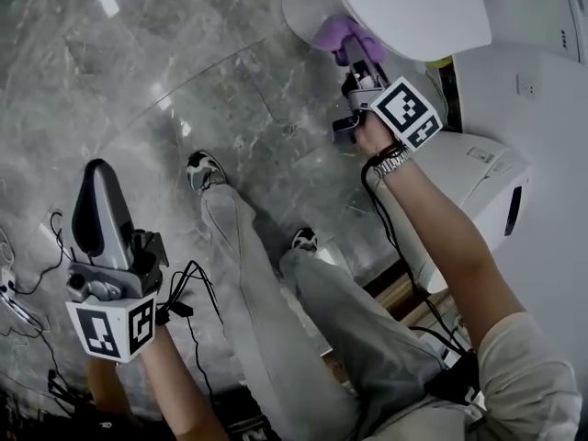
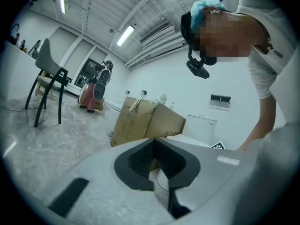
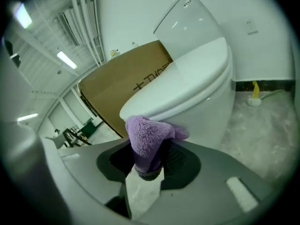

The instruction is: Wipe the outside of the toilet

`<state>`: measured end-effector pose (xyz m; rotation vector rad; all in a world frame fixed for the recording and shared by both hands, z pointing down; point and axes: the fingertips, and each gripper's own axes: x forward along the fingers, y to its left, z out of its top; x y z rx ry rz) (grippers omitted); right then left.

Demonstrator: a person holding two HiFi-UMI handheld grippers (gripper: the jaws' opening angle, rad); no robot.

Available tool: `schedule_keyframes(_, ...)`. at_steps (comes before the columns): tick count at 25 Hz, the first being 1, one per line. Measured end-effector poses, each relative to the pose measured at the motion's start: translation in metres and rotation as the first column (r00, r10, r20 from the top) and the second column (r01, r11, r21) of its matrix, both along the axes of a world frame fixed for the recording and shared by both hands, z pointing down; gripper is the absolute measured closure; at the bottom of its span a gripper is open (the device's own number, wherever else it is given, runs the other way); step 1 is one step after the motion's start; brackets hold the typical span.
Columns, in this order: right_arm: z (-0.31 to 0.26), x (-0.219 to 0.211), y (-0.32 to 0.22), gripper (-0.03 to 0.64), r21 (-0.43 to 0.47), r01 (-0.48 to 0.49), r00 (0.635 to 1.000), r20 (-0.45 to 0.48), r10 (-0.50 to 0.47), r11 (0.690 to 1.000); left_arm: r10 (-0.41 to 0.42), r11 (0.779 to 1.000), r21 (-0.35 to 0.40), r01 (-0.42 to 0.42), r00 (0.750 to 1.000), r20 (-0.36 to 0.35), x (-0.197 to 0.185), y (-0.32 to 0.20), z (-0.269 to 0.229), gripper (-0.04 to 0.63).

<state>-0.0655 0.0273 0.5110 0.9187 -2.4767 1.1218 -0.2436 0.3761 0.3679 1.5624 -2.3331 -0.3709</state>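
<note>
Right gripper (image 3: 149,161) at the toilet (image 3: 197,74), purple cloth (image 3: 147,135) in its jaws.
We note the right jaws pinching the cloth, which lies against the front edge of the white bowl, far right in the scene. The left gripper (image 1: 97,191) hangs near left over the marble floor (image 1: 184,81), its jaws pressed together on nothing. A cardboard box (image 3: 122,81) stands beyond the toilet.

Toilet (image 1: 404,7) cut off by the top edge; cloth (image 1: 335,35) partly hidden beneath it
</note>
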Motion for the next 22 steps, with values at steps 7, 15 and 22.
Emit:
schedule_keyframes(7,-0.092,0.075,0.011,0.476,0.080,0.032,0.985,-0.172,-0.017,0.996,-0.004,1.000,-0.021,0.004,1.000,-0.005,0.044,0.022,-0.113,0.591)
schedule_keyframes(15,-0.308,0.121,0.048,0.474,0.219,0.361,0.933,-0.095,-0.348,0.907,-0.046,0.999,0.014,0.046,0.999,-0.003,0.113,0.018,-0.275,0.591)
schedule_keyframes(22,-0.513,0.138,0.062,0.474,0.410,0.460,0.871,-0.037,-0.489,0.788,0.051,0.998,0.018,-0.052,0.995,0.086,0.146,-0.002,-0.425,0.591)
